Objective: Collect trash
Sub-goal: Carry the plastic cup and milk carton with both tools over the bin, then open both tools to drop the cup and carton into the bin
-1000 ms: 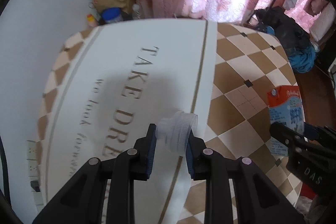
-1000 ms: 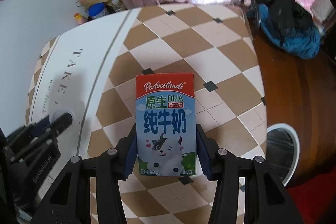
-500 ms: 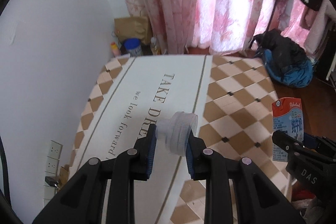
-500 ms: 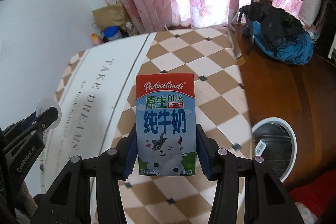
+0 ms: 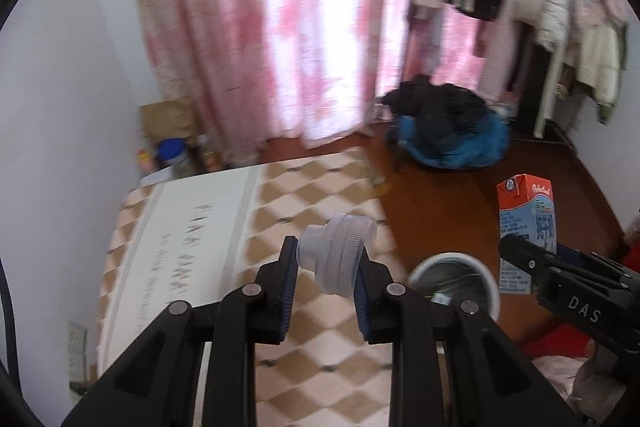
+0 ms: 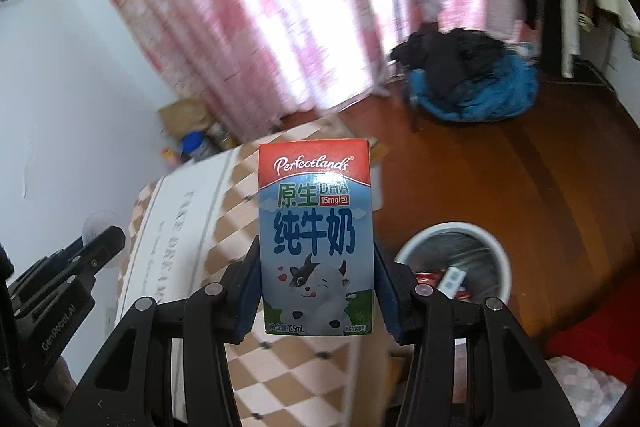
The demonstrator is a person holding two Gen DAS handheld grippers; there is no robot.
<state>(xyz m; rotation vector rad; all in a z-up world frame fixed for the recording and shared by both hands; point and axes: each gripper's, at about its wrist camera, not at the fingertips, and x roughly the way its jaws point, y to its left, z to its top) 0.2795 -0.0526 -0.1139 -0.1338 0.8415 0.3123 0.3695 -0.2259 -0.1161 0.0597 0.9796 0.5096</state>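
A checkered bedspread (image 5: 320, 339) is lying beside a white trash bin (image 6: 502, 251) on the wooden floor. The right gripper (image 6: 318, 291) is clamping an upright milk carton (image 6: 316, 227). The left gripper (image 5: 326, 287) is pinching a tilted clear plastic cup (image 5: 336, 255).

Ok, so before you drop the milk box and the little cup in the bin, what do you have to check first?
1. Left gripper shut on the clear plastic cup: ok.
2. Right gripper shut on the milk carton: ok.
3. White trash bin in sight, mouth open: ok.
4. Room left in the bin: ok, some trash lies inside.
5. Either item right above the bin: not ok, both look off to its side.
6. Carton empty: cannot tell.
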